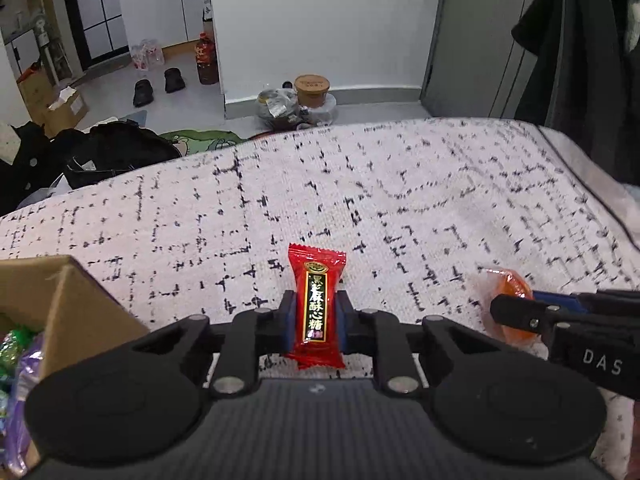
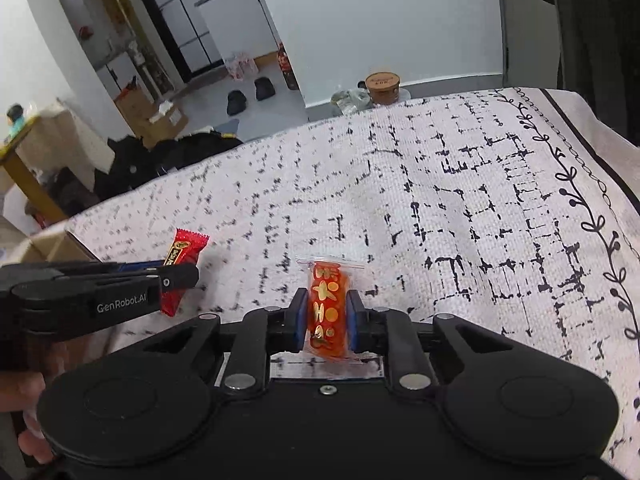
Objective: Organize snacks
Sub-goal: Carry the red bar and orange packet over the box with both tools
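A red wrapped candy (image 1: 317, 308) with gold and black lettering stands upright between the blue pads of my left gripper (image 1: 316, 320), which is shut on it above the patterned cloth. My right gripper (image 2: 328, 320) is shut on an orange candy (image 2: 327, 312) in a clear wrapper with gold marks. In the left wrist view the orange candy (image 1: 510, 304) shows at the right, with the right gripper (image 1: 516, 312) around it. In the right wrist view the left gripper (image 2: 180, 276) holds the red candy (image 2: 180, 268) at the left.
A cardboard box (image 1: 76, 312) with green and purple wrapped snacks (image 1: 16, 360) sits at the lower left. The white cloth with black marks (image 2: 440, 200) covers the surface. Beyond its far edge lie dark bags (image 1: 112, 156), shoes (image 1: 158, 86) and a tub (image 1: 312, 90) on the floor.
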### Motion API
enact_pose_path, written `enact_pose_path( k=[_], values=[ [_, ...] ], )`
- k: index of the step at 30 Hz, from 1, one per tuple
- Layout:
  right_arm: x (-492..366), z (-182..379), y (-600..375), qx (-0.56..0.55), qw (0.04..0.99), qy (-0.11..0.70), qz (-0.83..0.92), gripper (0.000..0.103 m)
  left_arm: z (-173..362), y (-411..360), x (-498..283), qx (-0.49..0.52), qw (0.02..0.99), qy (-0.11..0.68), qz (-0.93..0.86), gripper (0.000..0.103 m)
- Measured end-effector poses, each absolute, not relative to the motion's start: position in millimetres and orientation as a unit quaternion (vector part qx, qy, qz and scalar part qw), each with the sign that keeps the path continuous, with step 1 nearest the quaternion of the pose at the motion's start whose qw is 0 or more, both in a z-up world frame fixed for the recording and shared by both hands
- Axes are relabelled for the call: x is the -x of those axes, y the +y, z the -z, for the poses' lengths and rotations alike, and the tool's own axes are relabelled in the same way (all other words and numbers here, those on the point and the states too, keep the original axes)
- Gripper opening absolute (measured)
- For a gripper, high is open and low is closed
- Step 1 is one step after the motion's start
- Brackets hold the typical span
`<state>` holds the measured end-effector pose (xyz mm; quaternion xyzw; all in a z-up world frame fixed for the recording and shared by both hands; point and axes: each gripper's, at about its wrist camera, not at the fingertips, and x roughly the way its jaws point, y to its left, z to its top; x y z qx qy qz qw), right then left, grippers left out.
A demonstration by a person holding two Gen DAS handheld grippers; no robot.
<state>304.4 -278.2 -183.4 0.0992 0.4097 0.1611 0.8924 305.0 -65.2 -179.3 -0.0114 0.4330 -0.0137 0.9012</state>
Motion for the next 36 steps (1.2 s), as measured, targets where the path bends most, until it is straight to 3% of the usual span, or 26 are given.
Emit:
enact_pose_path(
  k=[13,36],
  values=[
    [-295,138,-276,-0.138,0.903,0.365,-0.179,0.019,118,-46,-276,0.03,0.917,0.398,-0.004,0.018],
    [-277,79,-220,-0.108,0.908,0.307,-0.264,0.019,40,3,-230,0.096,0.926,0.364,-0.033,0.018]
  ],
)
